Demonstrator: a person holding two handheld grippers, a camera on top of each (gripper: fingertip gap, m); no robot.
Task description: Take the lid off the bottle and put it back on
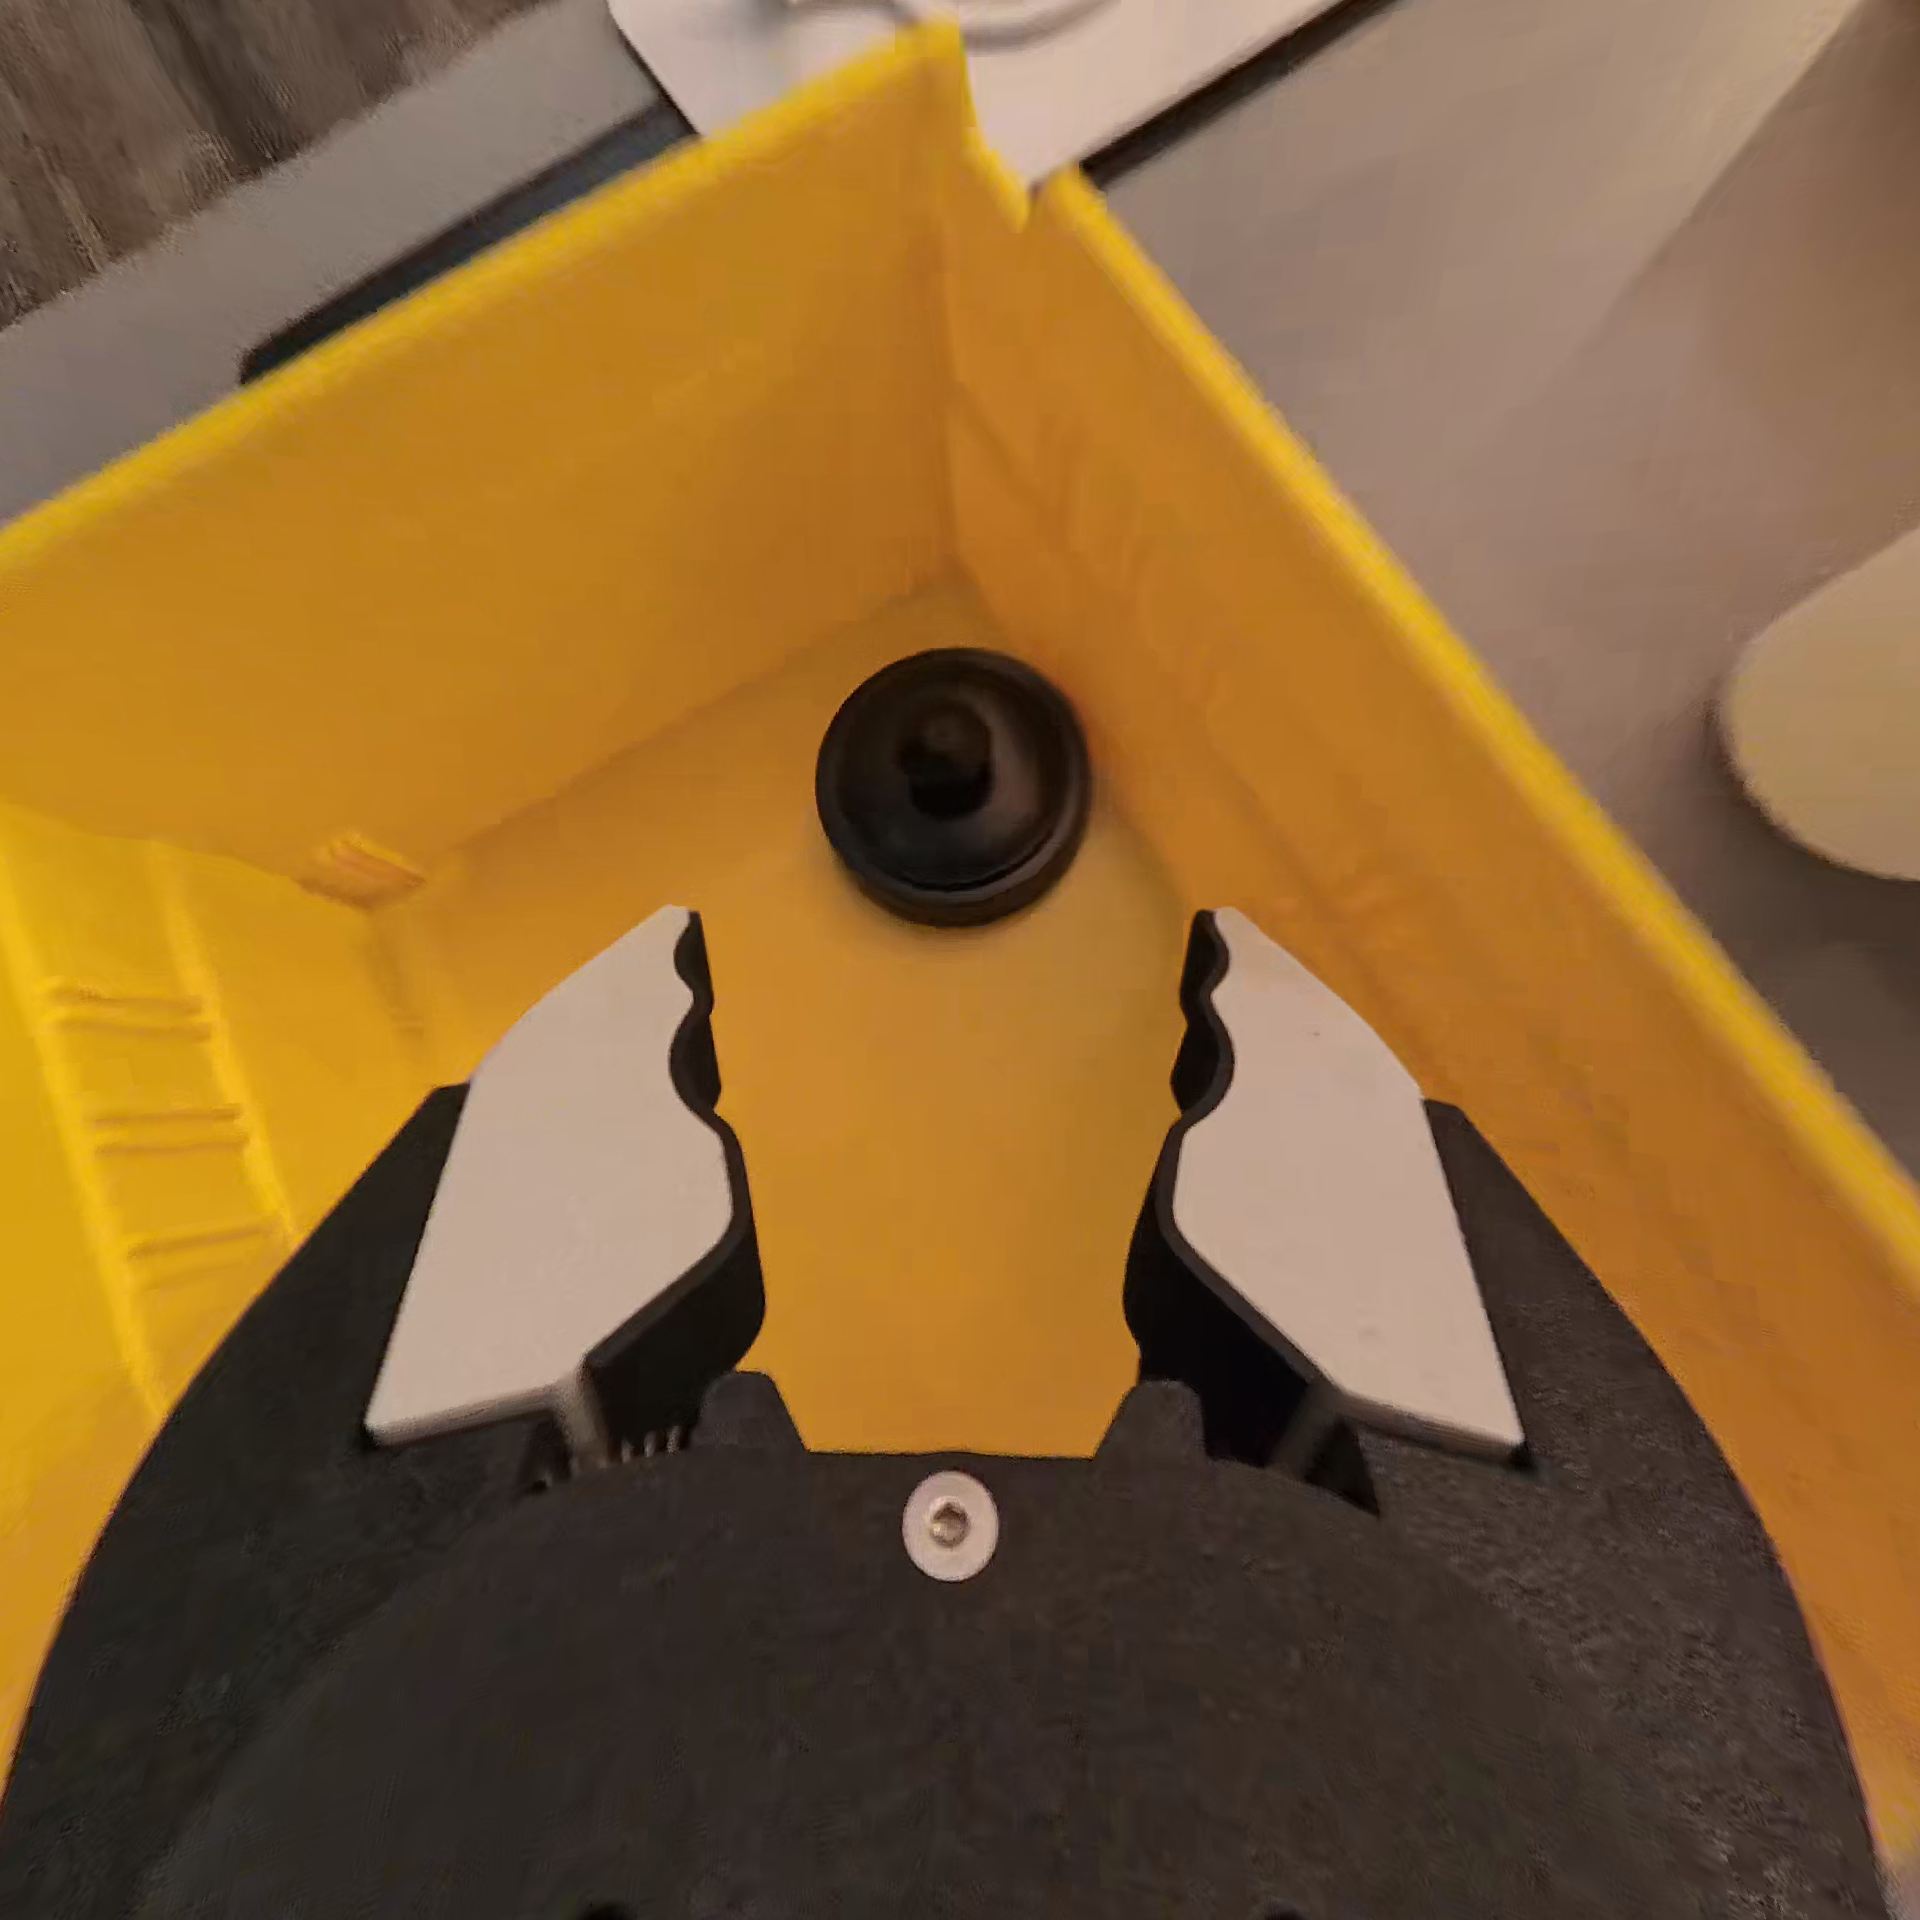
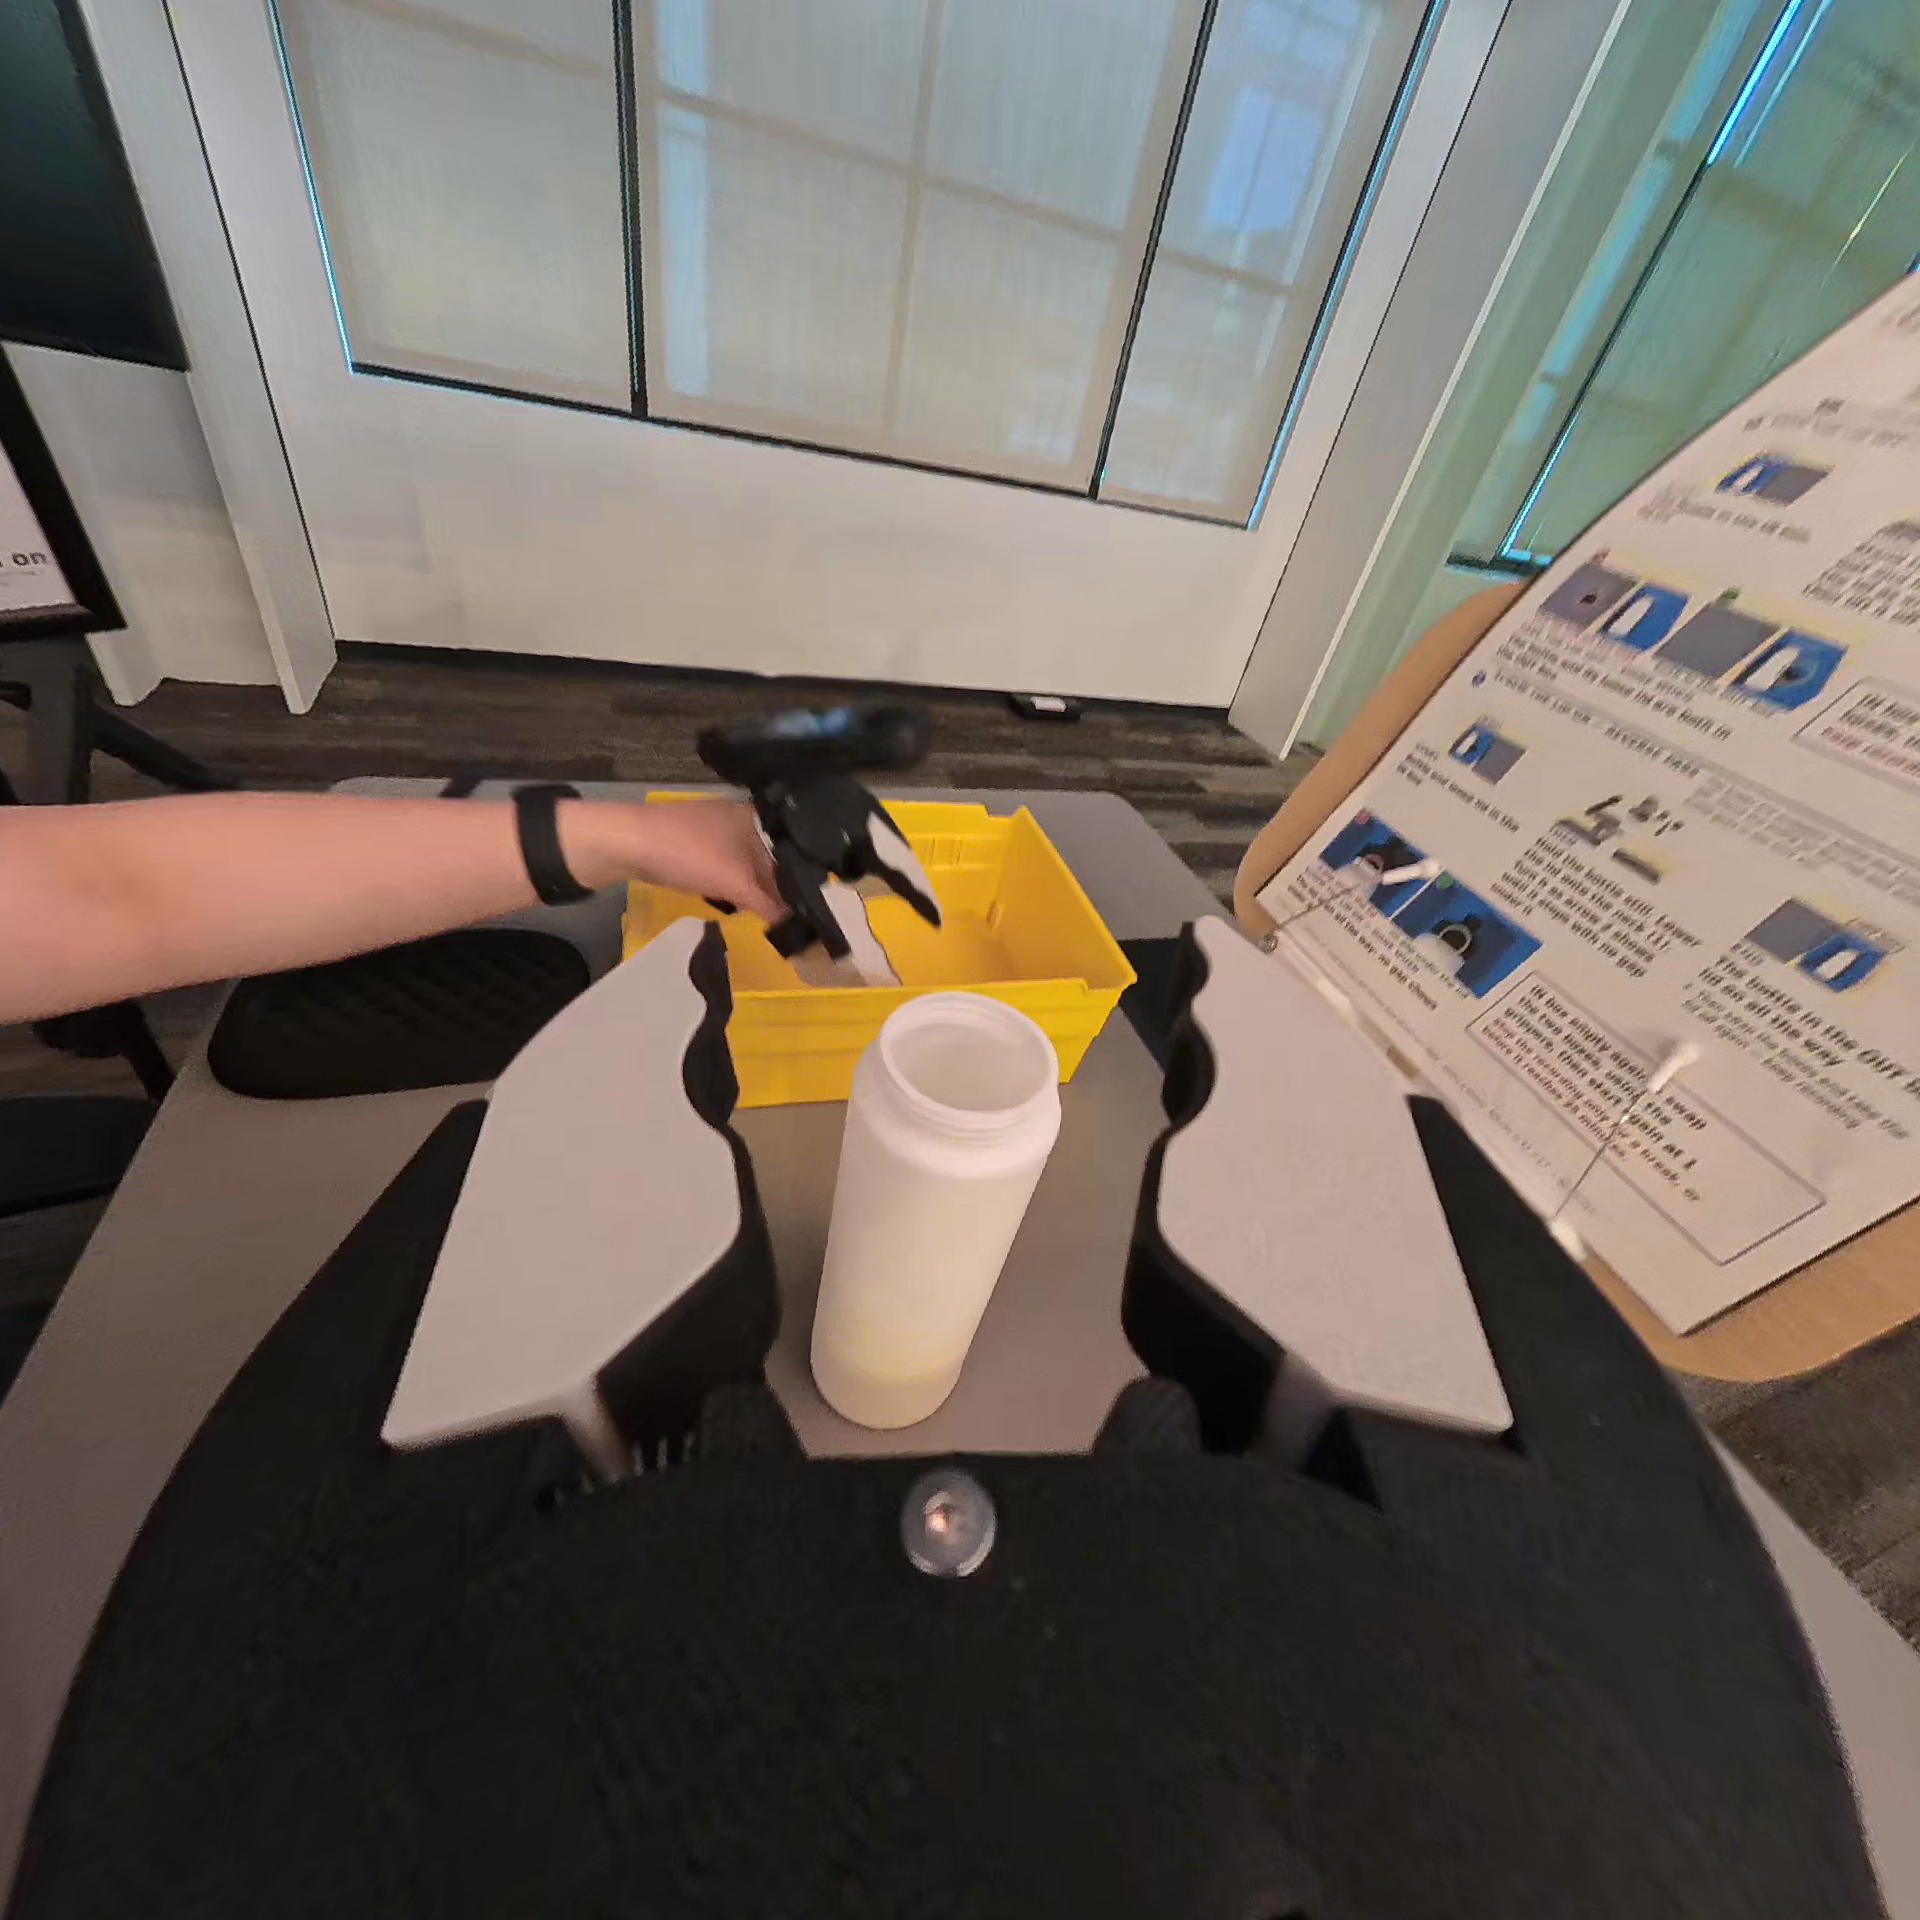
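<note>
A black round lid (image 1: pixel 951 787) lies on the floor of a yellow bin (image 1: pixel 520 582), near its far corner. My left gripper (image 1: pixel 948 935) is open and empty, inside the bin just short of the lid. It also shows in the right wrist view (image 2: pixel 883 935), dipped into the yellow bin (image 2: pixel 1070 935). A white bottle (image 2: pixel 930 1205) stands upright and uncapped on the grey table (image 2: pixel 312 1195), in front of the bin. My right gripper (image 2: pixel 948 945) is open and empty, its fingers on either side of the bottle but apart from it.
A person's forearm with a black wristband (image 2: pixel 545 842) reaches in from the left. An instruction board (image 2: pixel 1621 883) leans at the right on a wooden round table. A black padded object (image 2: pixel 395 1003) lies left of the bin. The white bottle's rim (image 1: pixel 1829 727) shows beside the bin.
</note>
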